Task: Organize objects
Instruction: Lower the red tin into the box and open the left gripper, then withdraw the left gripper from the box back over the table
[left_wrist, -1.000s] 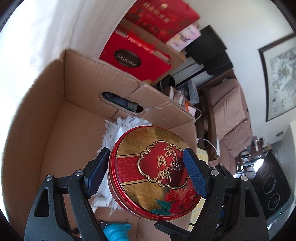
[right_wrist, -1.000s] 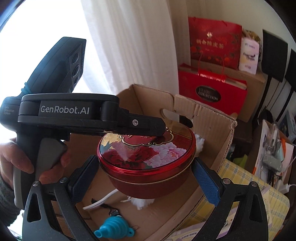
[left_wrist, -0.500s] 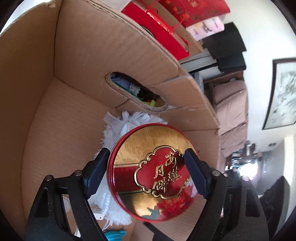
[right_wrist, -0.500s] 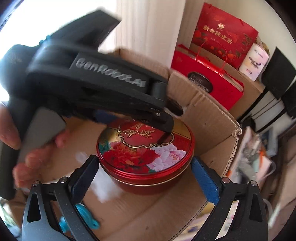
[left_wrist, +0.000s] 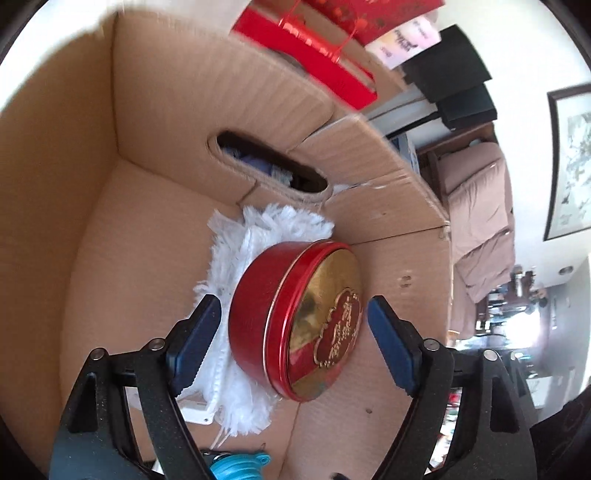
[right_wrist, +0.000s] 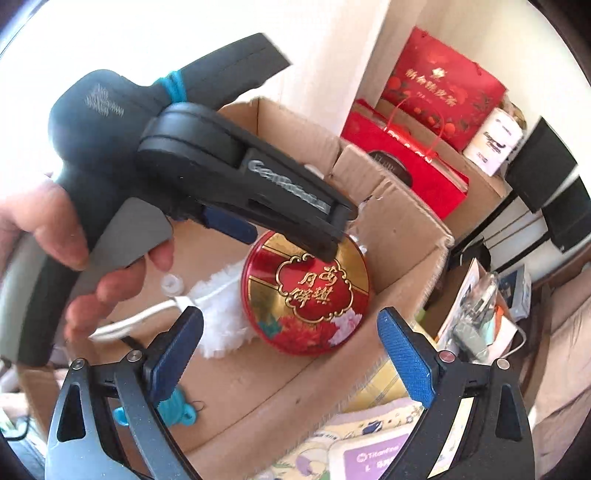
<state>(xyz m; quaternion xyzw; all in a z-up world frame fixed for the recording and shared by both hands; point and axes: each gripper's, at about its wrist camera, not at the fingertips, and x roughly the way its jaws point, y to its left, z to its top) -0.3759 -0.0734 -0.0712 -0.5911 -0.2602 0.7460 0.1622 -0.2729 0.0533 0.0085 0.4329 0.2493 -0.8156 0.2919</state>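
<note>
A round red and gold tin (left_wrist: 295, 325) lies tilted inside the cardboard box (left_wrist: 155, 92), leaning on a white fluffy mop head (left_wrist: 236, 266). My left gripper (left_wrist: 291, 343) straddles the tin. Its jaws are opening, and its blue pads (left_wrist: 195, 339) stand a little apart from the tin's sides. In the right wrist view the tin (right_wrist: 306, 291) shows its decorated lid, with a hand (right_wrist: 74, 258) holding the left tool just above it. My right gripper (right_wrist: 290, 358) hangs wide open short of the tin, nothing between its fingers.
A blue funnel (right_wrist: 177, 406) and a white cable (right_wrist: 140, 317) lie on the box floor. The far wall has a handle hole (left_wrist: 269, 166). Red gift bags (right_wrist: 443, 85) stand behind the box. A yellow checked cloth (right_wrist: 380, 384) lies to its right.
The left gripper sank into the box and let go of the tin, which tipped onto the mop head. The right gripper pulled back and rolled, so the tin is no longer between its fingers.
</note>
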